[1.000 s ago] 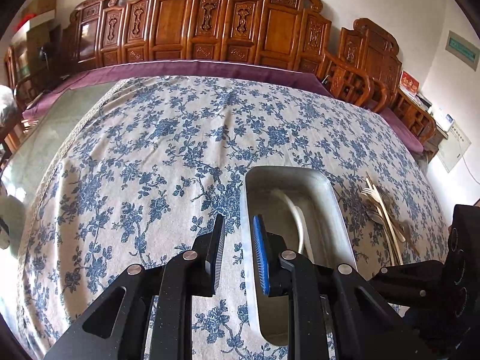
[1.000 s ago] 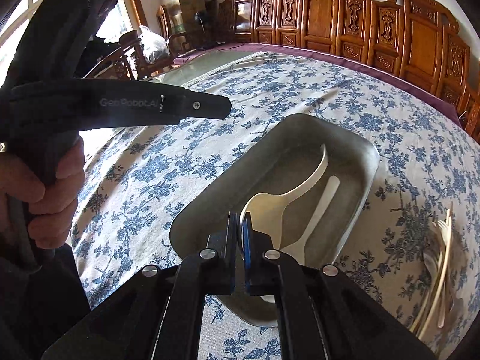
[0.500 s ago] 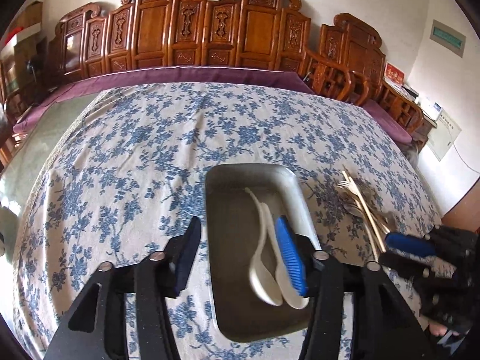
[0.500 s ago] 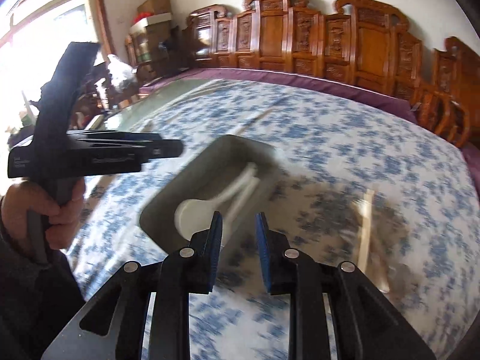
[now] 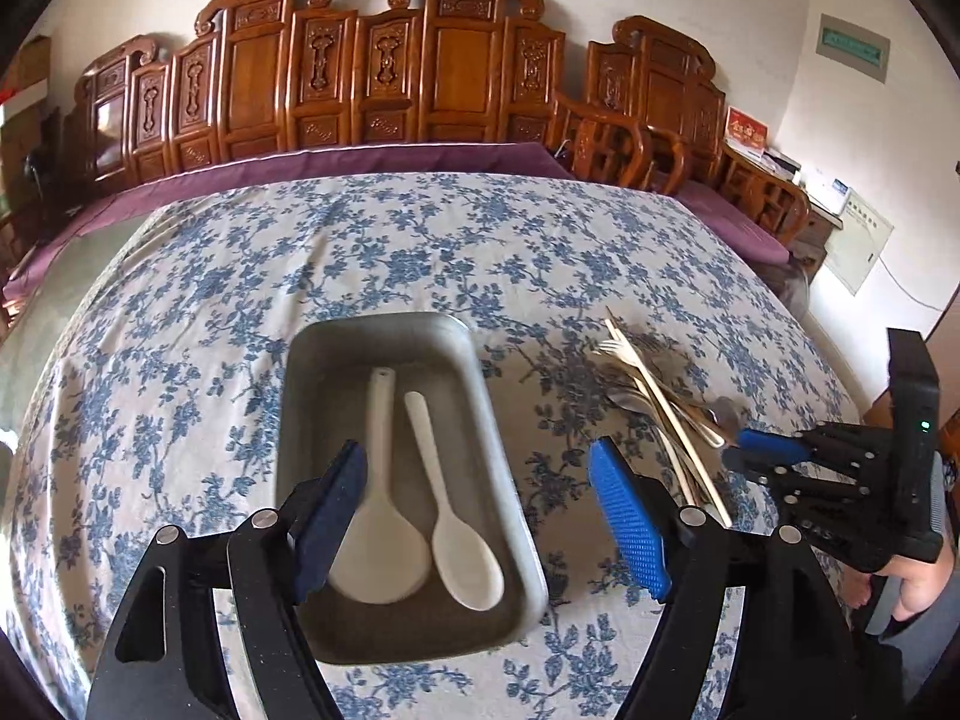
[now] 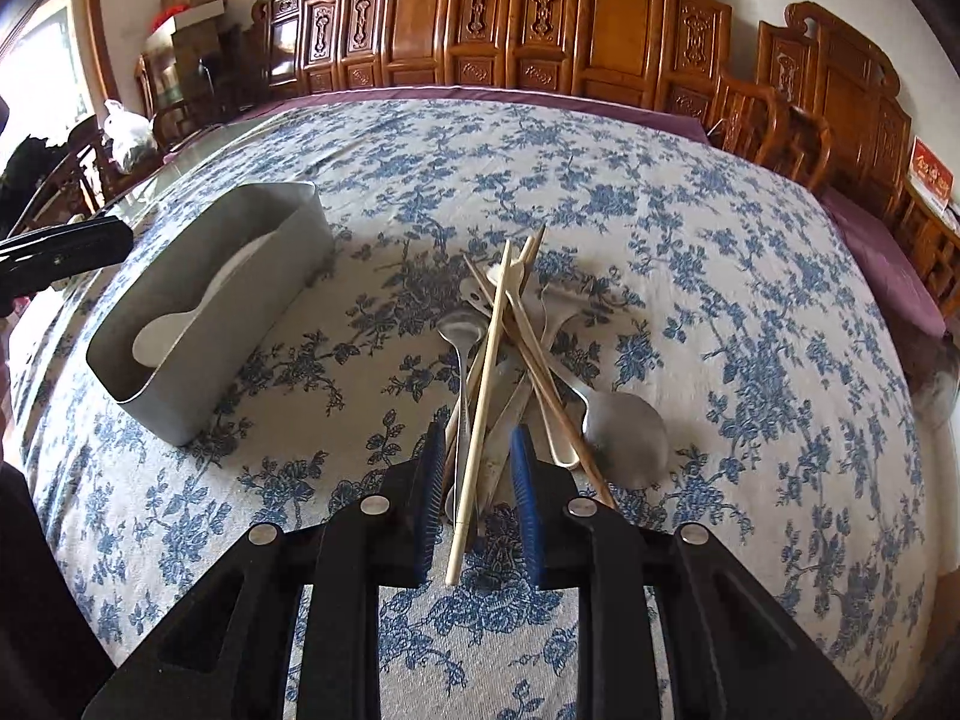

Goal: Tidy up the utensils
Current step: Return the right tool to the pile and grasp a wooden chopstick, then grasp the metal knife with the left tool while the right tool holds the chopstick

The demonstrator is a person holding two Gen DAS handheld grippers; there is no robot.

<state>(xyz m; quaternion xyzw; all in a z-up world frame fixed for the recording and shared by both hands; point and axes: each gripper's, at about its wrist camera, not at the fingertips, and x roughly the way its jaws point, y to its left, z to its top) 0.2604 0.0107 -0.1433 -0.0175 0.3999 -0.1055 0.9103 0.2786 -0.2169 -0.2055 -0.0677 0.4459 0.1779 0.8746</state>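
- Carved wooden chairs [image 5: 444, 72] line the far wall behind a desk [image 5: 390, 240] covered by a blue-flowered cloth.
- Left of centre, a grey metal tray [image 5: 498, 438] lies on the cloth; two white spoons [image 5: 384, 516] rest inside it, handles pointing away.
- Left gripper [image 5: 480, 516] hangs over the tray's near end, its fingers [image 5: 627, 519] wide apart and opening, nothing between them.
- Right of the tray, well apart from it, a loose pile of utensils [image 6: 510, 360] lies on the cloth: chopsticks, forks, metal spoons, crossed over one another.
- Right gripper [image 6: 474, 480] sits at the pile's near end, fingers [image 6: 523, 480] slightly apart and closing; one pale chopstick [image 6: 480, 420] runs between them, untouched as far as visible.
- Chopstick's long axis runs away from the fingers, roughly in line with them.
- Judgement: the right hand is the nearer to the pile; the next pick falls to it.
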